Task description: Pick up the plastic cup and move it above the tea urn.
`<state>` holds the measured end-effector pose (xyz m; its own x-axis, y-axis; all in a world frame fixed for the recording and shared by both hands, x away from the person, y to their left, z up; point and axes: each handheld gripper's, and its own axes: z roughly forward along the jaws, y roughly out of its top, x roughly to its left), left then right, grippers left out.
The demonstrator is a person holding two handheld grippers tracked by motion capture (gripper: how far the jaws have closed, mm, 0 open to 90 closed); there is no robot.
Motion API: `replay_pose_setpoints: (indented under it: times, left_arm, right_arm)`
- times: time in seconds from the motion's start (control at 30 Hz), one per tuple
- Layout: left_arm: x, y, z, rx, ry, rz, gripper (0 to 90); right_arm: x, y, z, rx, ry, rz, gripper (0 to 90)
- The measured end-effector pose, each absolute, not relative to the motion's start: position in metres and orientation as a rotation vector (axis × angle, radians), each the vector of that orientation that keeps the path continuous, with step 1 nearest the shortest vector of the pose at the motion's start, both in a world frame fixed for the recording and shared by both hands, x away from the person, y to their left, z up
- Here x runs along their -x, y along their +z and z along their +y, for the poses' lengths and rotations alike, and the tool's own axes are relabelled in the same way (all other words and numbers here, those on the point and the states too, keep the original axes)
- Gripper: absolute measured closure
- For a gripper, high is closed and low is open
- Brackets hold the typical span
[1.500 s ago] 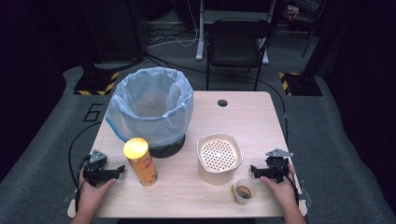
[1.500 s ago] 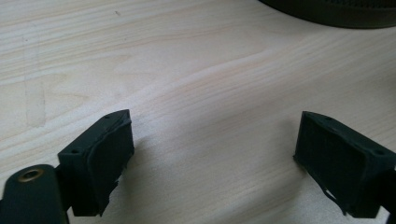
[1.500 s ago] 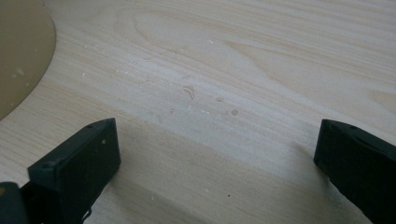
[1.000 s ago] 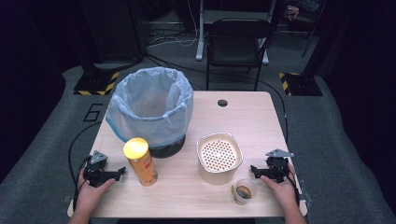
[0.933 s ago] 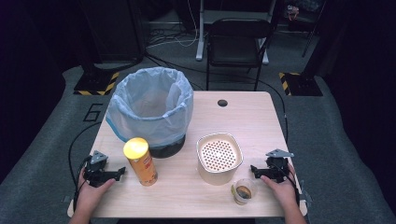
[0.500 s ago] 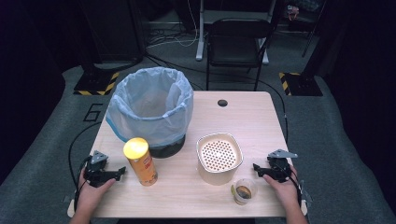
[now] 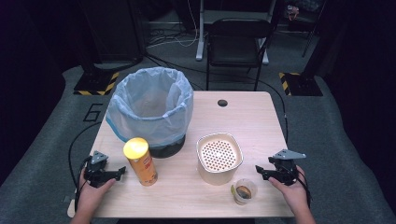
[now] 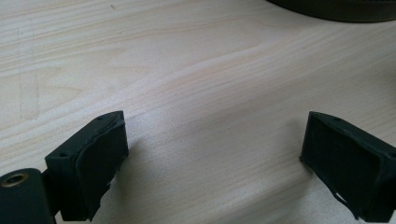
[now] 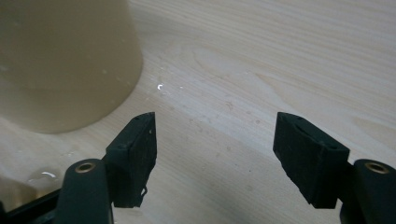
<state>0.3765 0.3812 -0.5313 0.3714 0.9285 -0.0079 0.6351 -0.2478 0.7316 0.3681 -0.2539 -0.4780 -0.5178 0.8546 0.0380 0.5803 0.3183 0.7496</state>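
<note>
My left gripper (image 7: 119, 171) rests on the table's front left, pointing at a yellow-lidded chips can (image 7: 139, 161) a short way to its right. In the left gripper view my left gripper (image 8: 215, 158) stands wide open over bare wood. My right gripper (image 7: 260, 172) is held at the front right, pointing left toward a small clear cup (image 7: 243, 190) and a cream container with a perforated top (image 7: 219, 157). In the right gripper view my right gripper (image 9: 215, 154) has just been closing its jaws, with a gap left and nothing between them; the cream container (image 9: 65, 60) stands ahead on the left.
A bin lined with a pale blue bag (image 7: 150, 105) stands at the table's back left; its dark base (image 8: 336, 4) edges the left gripper view. A round hole (image 7: 222, 102) sits near the table's far edge (image 7: 224, 92). A black chair (image 7: 238, 42) stands behind.
My right gripper has shifted slightly to the right, away from the cup. The left gripper and the objects on the table have stayed put.
</note>
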Motion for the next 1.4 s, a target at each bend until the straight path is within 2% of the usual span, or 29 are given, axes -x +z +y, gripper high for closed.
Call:
replay_pose_setpoints:
  times: [0.27, 0.63, 0.87, 1.4]
  left_arm:
    - [-0.377, -0.532, 0.380, -1.966, 0.584, 1.359, 6.8]
    - [-0.377, -0.532, 0.380, -1.963, 0.587, 1.360, 6.8]
    - [-0.377, -0.532, 0.380, -1.963, 0.587, 1.361, 6.8]
    - [-0.376, -0.532, 0.379, -1.962, 0.588, 1.370, 6.8]
  right_arm:
    - [-0.353, -0.453, -0.251, -1.203, 1.126, 2.263, 28.1]
    - [-0.333, -0.432, -0.228, -1.033, 1.227, 2.356, 19.3]
    - [-0.326, -0.432, -0.214, -0.972, 1.250, 2.389, 14.3]
    - [-0.311, -0.438, -0.195, -0.915, 1.252, 2.441, 13.8]
